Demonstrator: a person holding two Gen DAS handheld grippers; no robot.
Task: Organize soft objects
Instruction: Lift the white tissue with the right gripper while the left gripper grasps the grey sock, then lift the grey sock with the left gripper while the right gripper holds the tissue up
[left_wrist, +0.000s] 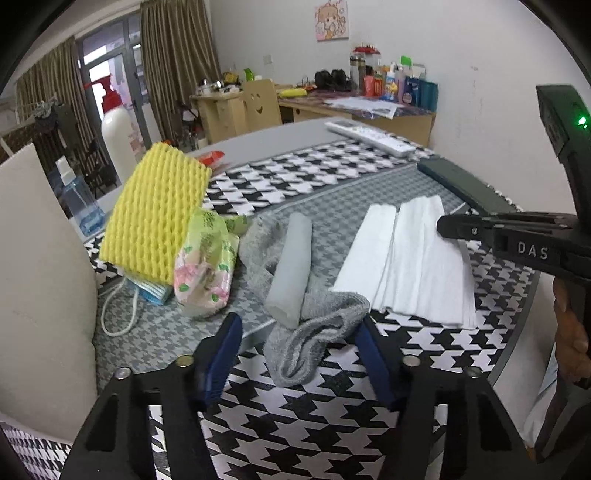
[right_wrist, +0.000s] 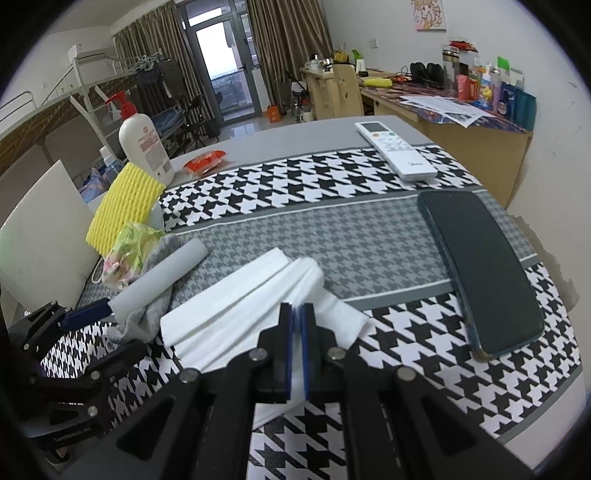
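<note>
A grey sock (left_wrist: 317, 332) lies crumpled on the houndstooth cloth (left_wrist: 295, 424), and a grey foam roll (left_wrist: 291, 266) rests across it. My left gripper (left_wrist: 299, 319) straddles the sock's near end and the roll's tip. Its blue pads (left_wrist: 221, 354) stand apart, and the left one is clear of the fabric. My right gripper (right_wrist: 297, 308) is shut on a sheet of the white folded tissues (right_wrist: 236, 295), with white showing between its pads. In the left wrist view the right gripper (left_wrist: 441, 225) sits over the tissues (left_wrist: 406, 258). In the right wrist view the left gripper (right_wrist: 122, 326) is at the roll's end.
At the left a yellow foam net (left_wrist: 155, 218) leans over a blue face mask (left_wrist: 151, 291), next to a floral plastic bag (left_wrist: 207, 266). A white panel (left_wrist: 37, 277) stands at the far left. A dark phone (right_wrist: 480, 266), a white remote (right_wrist: 395, 151), a lotion bottle (right_wrist: 144, 147) and a red packet (right_wrist: 205, 162) lie further out.
</note>
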